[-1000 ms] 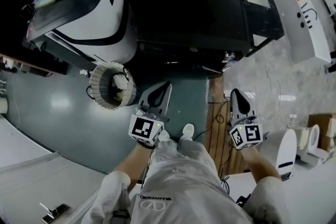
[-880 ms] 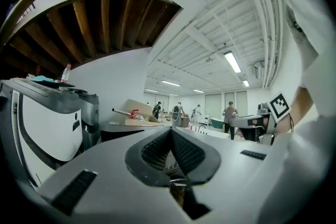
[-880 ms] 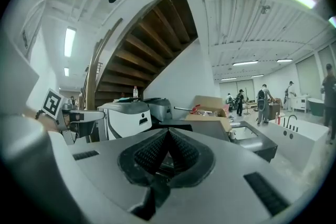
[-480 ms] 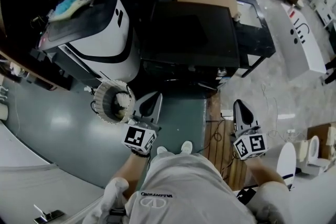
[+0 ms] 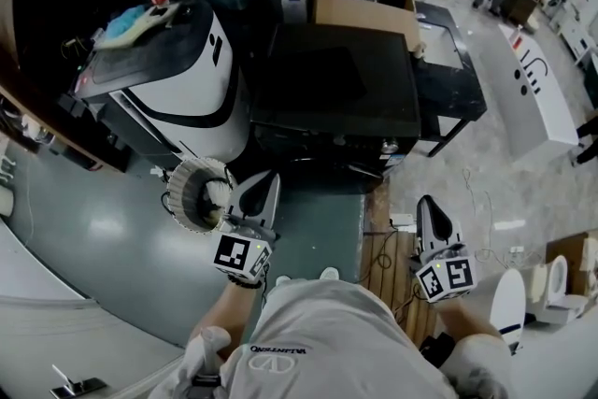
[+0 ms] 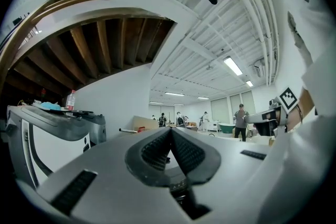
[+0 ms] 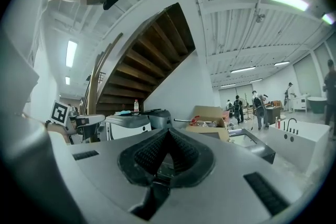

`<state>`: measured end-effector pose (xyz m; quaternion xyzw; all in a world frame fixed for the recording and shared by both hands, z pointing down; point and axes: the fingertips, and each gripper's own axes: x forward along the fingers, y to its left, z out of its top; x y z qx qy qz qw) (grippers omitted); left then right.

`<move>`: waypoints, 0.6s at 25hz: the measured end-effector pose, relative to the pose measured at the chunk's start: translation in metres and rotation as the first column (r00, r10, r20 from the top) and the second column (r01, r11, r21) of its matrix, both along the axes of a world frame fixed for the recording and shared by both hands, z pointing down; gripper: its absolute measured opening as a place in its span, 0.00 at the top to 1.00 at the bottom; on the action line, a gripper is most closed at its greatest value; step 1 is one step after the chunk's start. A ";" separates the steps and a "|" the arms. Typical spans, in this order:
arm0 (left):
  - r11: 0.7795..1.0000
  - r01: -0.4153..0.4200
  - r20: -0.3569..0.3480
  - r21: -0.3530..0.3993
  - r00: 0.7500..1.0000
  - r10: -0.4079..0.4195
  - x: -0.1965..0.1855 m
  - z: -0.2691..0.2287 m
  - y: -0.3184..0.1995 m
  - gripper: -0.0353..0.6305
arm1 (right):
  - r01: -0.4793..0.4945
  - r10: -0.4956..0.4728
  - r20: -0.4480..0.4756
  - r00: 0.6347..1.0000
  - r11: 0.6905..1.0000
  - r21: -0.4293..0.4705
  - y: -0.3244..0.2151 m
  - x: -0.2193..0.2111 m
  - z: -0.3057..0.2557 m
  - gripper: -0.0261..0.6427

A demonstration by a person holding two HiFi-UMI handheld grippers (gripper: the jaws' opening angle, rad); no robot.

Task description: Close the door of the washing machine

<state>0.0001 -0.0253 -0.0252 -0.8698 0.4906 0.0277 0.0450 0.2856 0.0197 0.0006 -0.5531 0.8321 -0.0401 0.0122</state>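
Head view: the left hand-held gripper [image 5: 264, 180], jaws closed on nothing, hovers near the white washing machine [image 5: 187, 79] at upper left. The right hand-held gripper [image 5: 427, 203], also closed and empty, is well apart from it.

Shirt print: the person's white short-sleeved fabric shirt [image 5: 313, 327] carries dark lettering, seen upside down, reading "VALENTINO", with a round logo beside it.
Panel marks: long white floor panel [image 5: 547, 103] bears large dark characters, illegible.
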 end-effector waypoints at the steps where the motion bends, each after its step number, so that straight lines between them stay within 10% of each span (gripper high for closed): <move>1: 1.000 -0.002 0.002 0.004 1.000 0.002 0.002 0.000 0.000 0.94 | -0.007 0.007 0.007 1.000 1.000 0.001 0.002 0.002 -0.001 0.94; 15: 1.000 -0.022 0.016 -0.005 1.000 0.023 0.017 0.009 0.008 0.94 | -0.003 0.003 -0.004 1.000 1.000 0.002 0.018 0.008 0.002 0.95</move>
